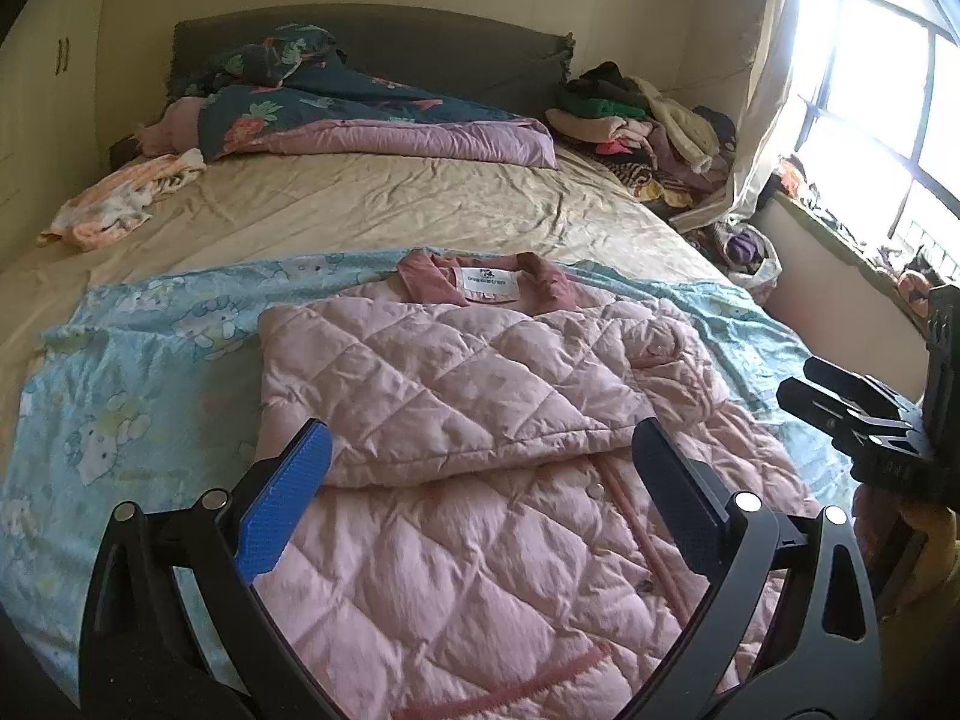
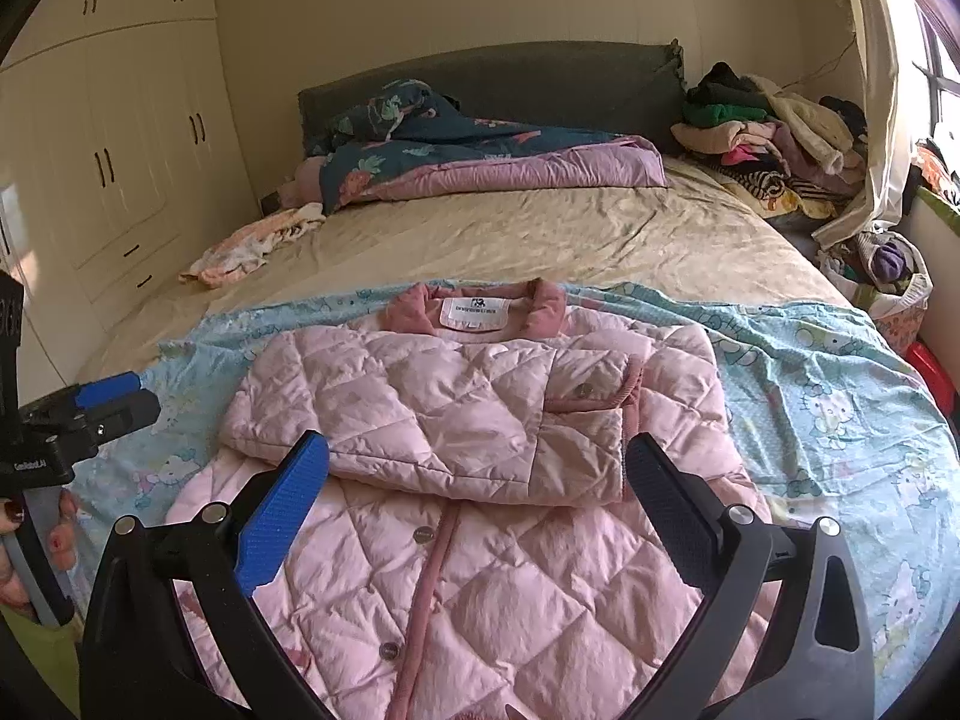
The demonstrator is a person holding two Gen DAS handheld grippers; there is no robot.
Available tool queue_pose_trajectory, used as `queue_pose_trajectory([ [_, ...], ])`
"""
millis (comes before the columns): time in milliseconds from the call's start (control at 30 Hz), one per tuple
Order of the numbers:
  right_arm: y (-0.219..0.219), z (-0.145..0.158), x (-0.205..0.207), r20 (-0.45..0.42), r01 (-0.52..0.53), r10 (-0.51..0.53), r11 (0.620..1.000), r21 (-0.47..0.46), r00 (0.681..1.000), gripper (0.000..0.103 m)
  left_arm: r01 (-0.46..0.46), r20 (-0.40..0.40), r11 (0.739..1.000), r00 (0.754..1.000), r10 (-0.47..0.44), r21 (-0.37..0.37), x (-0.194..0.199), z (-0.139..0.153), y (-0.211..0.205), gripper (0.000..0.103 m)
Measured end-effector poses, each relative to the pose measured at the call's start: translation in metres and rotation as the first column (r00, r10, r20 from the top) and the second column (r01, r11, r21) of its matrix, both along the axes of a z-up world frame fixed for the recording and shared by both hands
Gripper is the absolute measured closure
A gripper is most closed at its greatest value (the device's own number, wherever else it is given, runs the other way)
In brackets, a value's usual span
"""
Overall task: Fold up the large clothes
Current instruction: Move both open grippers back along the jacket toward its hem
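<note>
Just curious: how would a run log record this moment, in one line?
pink quilted jacket: sleeves folded in | left gripper: open, empty | right gripper: open, empty

left tool [image 1: 480,450]: jaws spread wide, empty | right tool [image 2: 477,468]: jaws spread wide, empty

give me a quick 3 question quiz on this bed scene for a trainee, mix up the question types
1. True or false: both sleeves of the pink quilted button-front jacket are folded across its chest.
2. Multiple choice: the jacket lies directly on (A) the wrinkled beige bedsheet, (B) the light blue cartoon-cat print cloth, (C) the dark floral quilt with a purple edge.
3. Fill in: the left gripper and the right gripper are both ____, holding nothing.

Key
1. True: the sleeves lie crossed over the upper front, one cuff on top.
2. B
3. open
</note>
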State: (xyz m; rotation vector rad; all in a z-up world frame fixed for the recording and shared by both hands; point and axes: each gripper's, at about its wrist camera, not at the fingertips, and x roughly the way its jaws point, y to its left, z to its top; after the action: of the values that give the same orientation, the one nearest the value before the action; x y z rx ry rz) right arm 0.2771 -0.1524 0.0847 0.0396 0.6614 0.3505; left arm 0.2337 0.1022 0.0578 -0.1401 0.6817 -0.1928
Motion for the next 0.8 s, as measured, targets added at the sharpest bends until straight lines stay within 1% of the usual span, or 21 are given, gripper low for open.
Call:
queue_pose_trajectory([
  [333, -0.013, 0.02, -0.026, 0.032, -0.017, 0.018, 1.0, -0.007, 0.999, 0.004, -0.031, 0.041, 0.999, 0.999, 0.033, -0.037, -0.037, 0.019, -0.004, 0.009],
  [700, -0.038, 0.036, -0.051, 0.065, -0.005, 0.004, 1.0, 0.021, 0.998, 0.004, -0.039, 0.051, 0.999, 0.998, 0.04, -0.022, -0.066, 0.026, -0.017, 0.009],
  [800, -0.044, 0.038, -0.056, 0.067, 0.001, -0.003, 1.0, 0.024, 0.998, 0.004, -0.043, 0.049, 0.999, 0.998, 0.043, -0.006, -0.072, 0.025, -0.022, 0.009],
])
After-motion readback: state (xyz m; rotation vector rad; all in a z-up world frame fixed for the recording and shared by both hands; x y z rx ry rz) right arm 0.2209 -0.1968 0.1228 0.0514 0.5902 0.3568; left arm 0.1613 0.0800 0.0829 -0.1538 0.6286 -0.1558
